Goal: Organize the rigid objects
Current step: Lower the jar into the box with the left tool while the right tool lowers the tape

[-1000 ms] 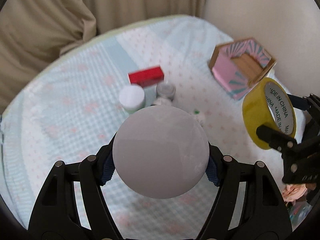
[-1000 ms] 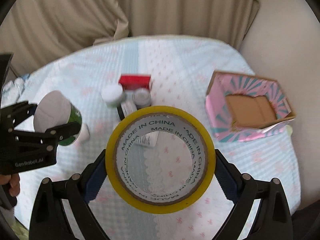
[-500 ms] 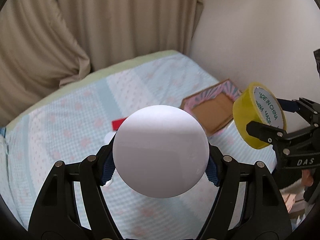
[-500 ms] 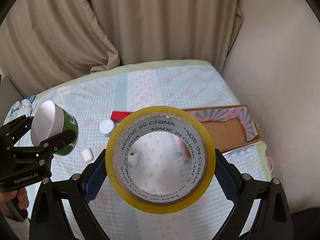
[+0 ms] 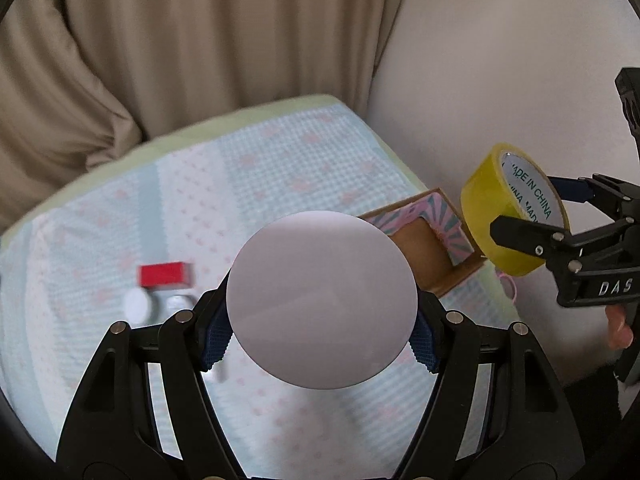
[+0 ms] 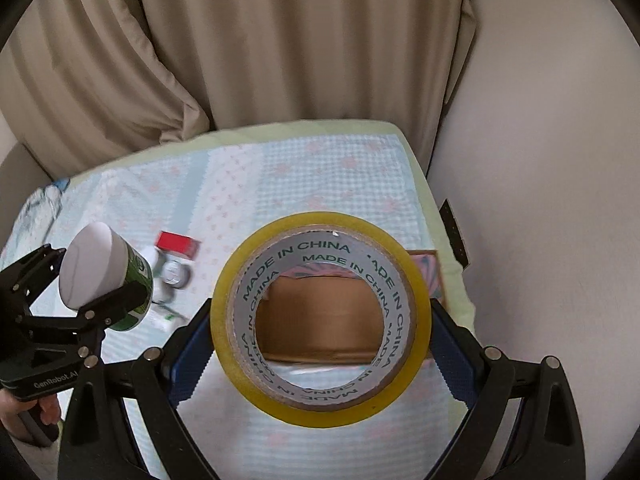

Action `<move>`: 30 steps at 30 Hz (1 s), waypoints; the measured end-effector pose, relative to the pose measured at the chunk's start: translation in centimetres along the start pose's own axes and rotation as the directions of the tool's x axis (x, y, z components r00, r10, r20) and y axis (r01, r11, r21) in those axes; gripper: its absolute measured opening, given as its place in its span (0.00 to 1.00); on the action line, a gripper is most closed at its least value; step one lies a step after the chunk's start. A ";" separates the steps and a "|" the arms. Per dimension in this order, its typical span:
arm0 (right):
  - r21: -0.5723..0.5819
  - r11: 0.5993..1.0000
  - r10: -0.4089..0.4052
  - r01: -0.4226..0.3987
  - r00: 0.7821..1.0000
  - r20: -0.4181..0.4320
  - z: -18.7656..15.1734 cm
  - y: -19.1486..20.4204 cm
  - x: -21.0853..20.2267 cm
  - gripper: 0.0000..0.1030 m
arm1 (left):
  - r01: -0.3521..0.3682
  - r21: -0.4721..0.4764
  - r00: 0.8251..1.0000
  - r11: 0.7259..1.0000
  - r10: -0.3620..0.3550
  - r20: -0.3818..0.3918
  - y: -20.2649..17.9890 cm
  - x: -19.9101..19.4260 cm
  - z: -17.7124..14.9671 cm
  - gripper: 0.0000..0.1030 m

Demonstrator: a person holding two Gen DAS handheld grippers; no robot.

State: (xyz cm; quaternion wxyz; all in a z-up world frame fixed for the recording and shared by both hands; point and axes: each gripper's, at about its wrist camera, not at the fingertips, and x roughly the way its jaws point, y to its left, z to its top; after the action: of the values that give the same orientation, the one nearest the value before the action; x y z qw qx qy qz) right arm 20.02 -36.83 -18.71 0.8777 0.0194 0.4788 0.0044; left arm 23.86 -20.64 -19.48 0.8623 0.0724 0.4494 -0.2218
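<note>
My left gripper [image 5: 322, 332] is shut on a round jar with a white lid [image 5: 322, 300]; from the right wrist view the jar [image 6: 105, 280] shows a green label, and the left gripper [image 6: 80, 292] is at the far left. My right gripper [image 6: 320, 344] is shut on a yellow tape roll [image 6: 320, 354], held high over the bed; that tape roll [image 5: 510, 216] hangs at the right in the left wrist view. Under it lies an open pink patterned box [image 6: 320, 320] with a brown bottom, also the pink box [image 5: 432, 252] behind the jar.
On the light blue bedspread [image 5: 260, 184] lie a red box [image 5: 164, 274], a white-lidded jar [image 5: 138, 306] and a small tin [image 5: 178, 304]. Beige curtains [image 6: 280, 40] hang behind; a pale wall [image 6: 540, 200] stands at the right, close to the pink box.
Both grippers have risen and swung to the right with their loads. The pink box now sits right under the tape roll; the red box and small jars have slid away to the left.
</note>
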 end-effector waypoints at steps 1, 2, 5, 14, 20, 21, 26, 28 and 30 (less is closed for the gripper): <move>-0.012 1.000 -0.001 0.001 1.000 -0.013 0.2 -1.2 1.1 0.93 | -0.003 -0.007 1.000 1.000 0.002 -0.020 -0.9 1.8 0.6 0.67; -0.028 1.000 0.002 -0.003 1.000 -0.029 0.4 -2.5 2.6 0.93 | -0.005 -0.012 0.999 1.000 0.005 -0.036 -1.6 3.3 1.1 0.67; -0.065 0.997 0.023 -0.027 0.998 -0.063 0.3 -4.7 6.1 0.93 | -0.009 -0.025 0.996 1.000 0.007 -0.087 -2.9 7.6 2.0 0.67; -0.238 0.967 0.049 -0.087 0.985 -0.163 -2.3 -7.6 17.2 0.93 | -0.052 -0.008 0.962 0.999 0.048 -0.269 -5.5 20.9 1.2 0.67; -0.323 0.939 0.053 -0.117 0.978 -0.201 -5.2 -7.7 22.1 0.93 | -0.069 0.025 0.922 0.997 0.074 -0.380 -5.7 27.3 -1.4 0.66; -0.326 0.939 0.048 -0.114 0.978 -0.202 -5.7 -7.7 22.6 0.93 | -0.069 0.026 0.916 0.997 0.073 -0.396 -5.6 28.0 -1.7 0.66; -0.332 0.934 0.055 -0.133 0.971 -0.234 -7.1 -8.1 24.8 0.92 | -0.062 0.030 0.899 0.998 0.069 -0.433 -5.2 30.2 -2.3 0.66; -0.340 0.931 0.049 -0.132 0.969 -0.243 -7.2 -8.2 25.3 0.93 | -0.060 0.049 0.896 0.997 0.075 -0.437 -5.4 30.7 -2.1 0.66; -0.354 0.926 0.043 -0.128 0.971 -0.237 -7.0 -8.1 25.6 0.93 | -0.058 0.056 0.895 0.997 0.077 -0.440 -5.4 30.9 -1.9 0.66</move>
State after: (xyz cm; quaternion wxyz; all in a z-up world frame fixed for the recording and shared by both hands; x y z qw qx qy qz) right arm 27.92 -44.02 -44.34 0.8049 -0.1247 0.5644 0.1343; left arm 35.38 -34.68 -45.18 0.7432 0.1541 0.6260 -0.1789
